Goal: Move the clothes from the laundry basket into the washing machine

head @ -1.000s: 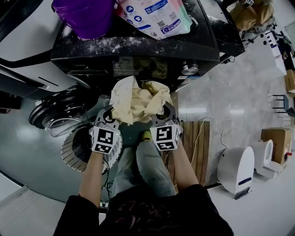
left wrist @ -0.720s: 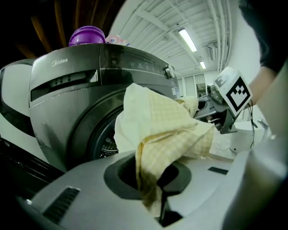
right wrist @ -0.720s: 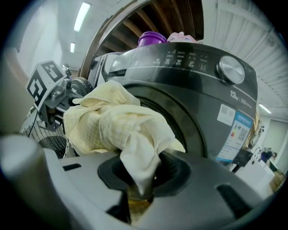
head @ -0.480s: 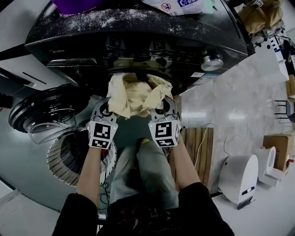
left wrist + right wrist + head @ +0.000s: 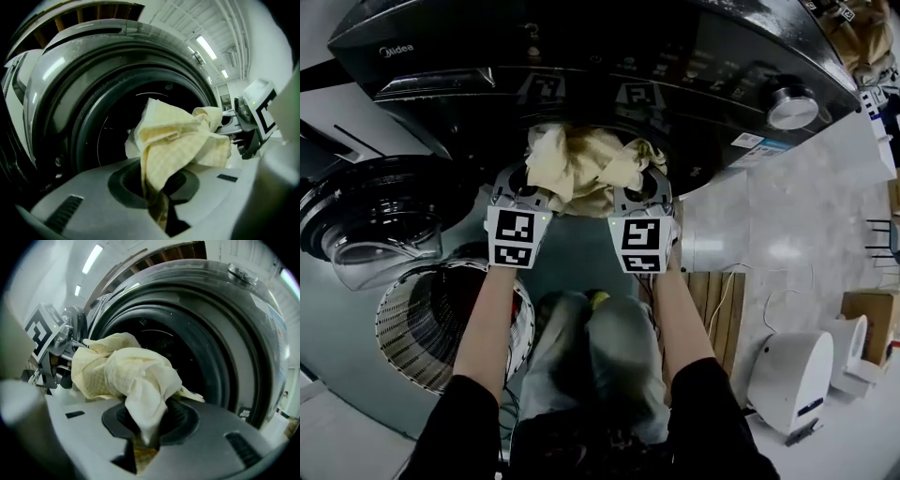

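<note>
Presently, one garment is under handling: a cream cloth [image 5: 581, 167], bunched and faintly checked. It is held up directly in front of the washing machine [image 5: 581, 56], at the mouth of its drum opening [image 5: 117, 122]. The cloth sits level with the opening and has not passed inside. Whether it touches the machine's rim cannot be determined.

Left hand-held gripper [image 5: 158, 215]: jaws closed on a lower fold of the cloth, with fabric pinched between them and trailing down through the gap.

Right hand-held gripper [image 5: 143, 448]: jaws likewise closed on the cloth, with a pale fold wedged between them.

The two grippers stand side by side before the machine's front, marker cubes facing up. The cloth is bundled between and above them.

The machine is a dark-bodied front loader. In the head view its round door [image 5: 370, 220] stands swung open at the machine's left side. A control knob [image 5: 792, 108] sits at the right end of the machine's panel. The drum interior is dark and its contents cannot be made out.

Laundry basket [image 5: 441, 323]: white, round and slatted. It stands on the floor in front of the machine, below the open door and beside the person's left forearm. Its inside is in shadow, so the contents cannot be told.

To the right of the machine a wooden board [image 5: 708, 291] lies on the pale floor. A white appliance [image 5: 787, 361] stands further out from the machine.
</note>
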A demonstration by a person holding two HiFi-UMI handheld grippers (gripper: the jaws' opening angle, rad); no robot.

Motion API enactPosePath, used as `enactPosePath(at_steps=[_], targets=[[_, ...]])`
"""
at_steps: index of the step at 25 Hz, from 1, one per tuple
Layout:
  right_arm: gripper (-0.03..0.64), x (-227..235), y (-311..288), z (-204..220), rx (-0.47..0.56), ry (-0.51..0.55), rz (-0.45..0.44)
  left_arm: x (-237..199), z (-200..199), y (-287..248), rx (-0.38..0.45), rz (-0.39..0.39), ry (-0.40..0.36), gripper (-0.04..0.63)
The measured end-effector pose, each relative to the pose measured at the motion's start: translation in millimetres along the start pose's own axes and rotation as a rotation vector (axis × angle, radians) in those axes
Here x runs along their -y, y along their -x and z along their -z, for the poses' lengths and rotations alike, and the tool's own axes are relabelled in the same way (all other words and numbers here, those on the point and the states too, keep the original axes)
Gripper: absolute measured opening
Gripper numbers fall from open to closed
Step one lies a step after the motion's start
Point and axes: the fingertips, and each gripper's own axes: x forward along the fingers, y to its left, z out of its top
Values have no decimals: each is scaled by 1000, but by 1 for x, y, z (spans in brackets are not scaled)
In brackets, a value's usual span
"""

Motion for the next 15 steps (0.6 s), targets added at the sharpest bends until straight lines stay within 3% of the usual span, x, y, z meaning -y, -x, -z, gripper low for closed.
enactPosePath(at_steps=[8, 12, 15], targets=[[95, 11, -39, 17, 15, -48, 38, -11, 13, -39, 45, -11, 72, 54], [97, 17, -52, 21, -18, -42, 115, -18, 16, -55, 56, -7, 106, 54], [96, 10, -59, 15, 8, -78, 98, -23, 19, -61, 63, -17, 135, 54]])
